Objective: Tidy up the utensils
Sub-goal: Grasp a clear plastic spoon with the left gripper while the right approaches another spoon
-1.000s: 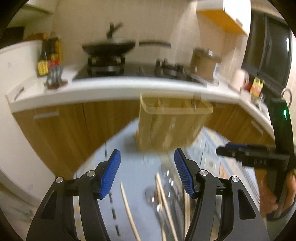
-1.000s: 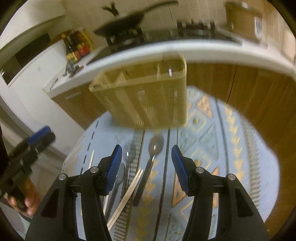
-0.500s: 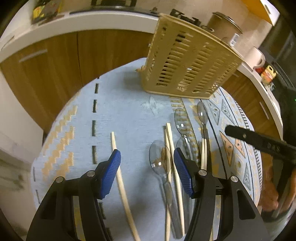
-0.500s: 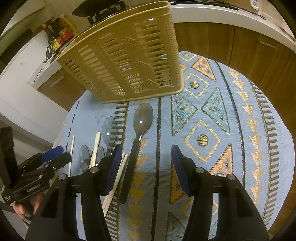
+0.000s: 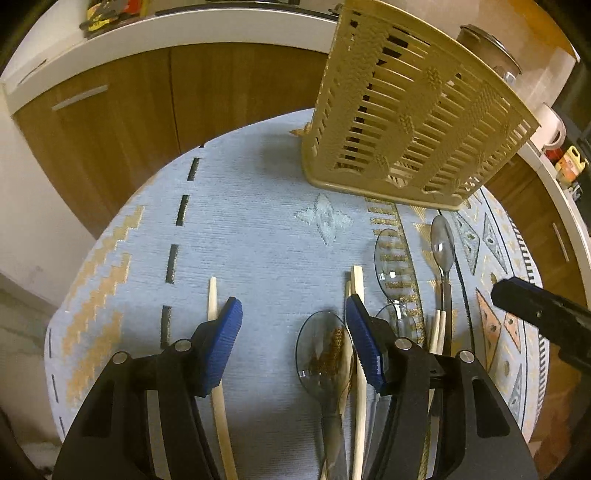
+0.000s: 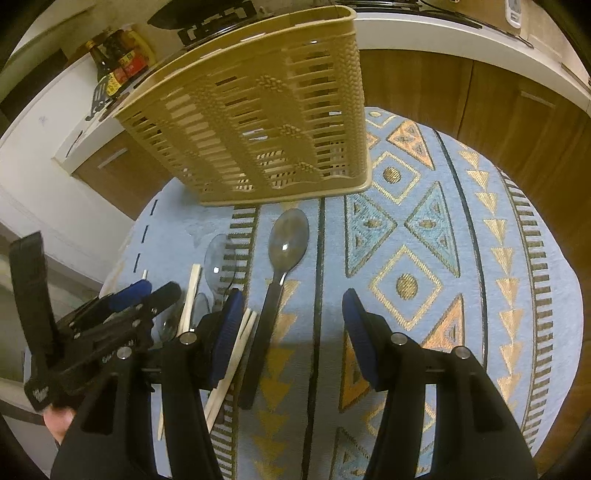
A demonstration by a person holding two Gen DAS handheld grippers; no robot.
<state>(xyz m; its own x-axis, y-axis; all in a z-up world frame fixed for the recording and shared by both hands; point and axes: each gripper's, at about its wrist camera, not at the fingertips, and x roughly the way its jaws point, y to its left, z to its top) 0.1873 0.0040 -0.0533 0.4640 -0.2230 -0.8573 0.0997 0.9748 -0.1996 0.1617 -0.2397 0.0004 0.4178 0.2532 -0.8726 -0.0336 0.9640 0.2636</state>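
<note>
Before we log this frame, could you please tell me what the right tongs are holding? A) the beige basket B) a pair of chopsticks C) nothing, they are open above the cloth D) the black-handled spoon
C: the right tongs stand open with nothing between them, while the black-handled spoon lies on the cloth just left of the gap.

This is a home kitchen. A white countertop (image 6: 443, 33) curves across the top of the frame above wooden cabinet doors (image 5: 129, 122) with metal handles. Sauce bottles (image 6: 118, 62) stand at the upper left, beside a gas hob (image 6: 207, 22) at the top centre. A lidded pot (image 5: 487, 48) sits at the upper right.
</note>
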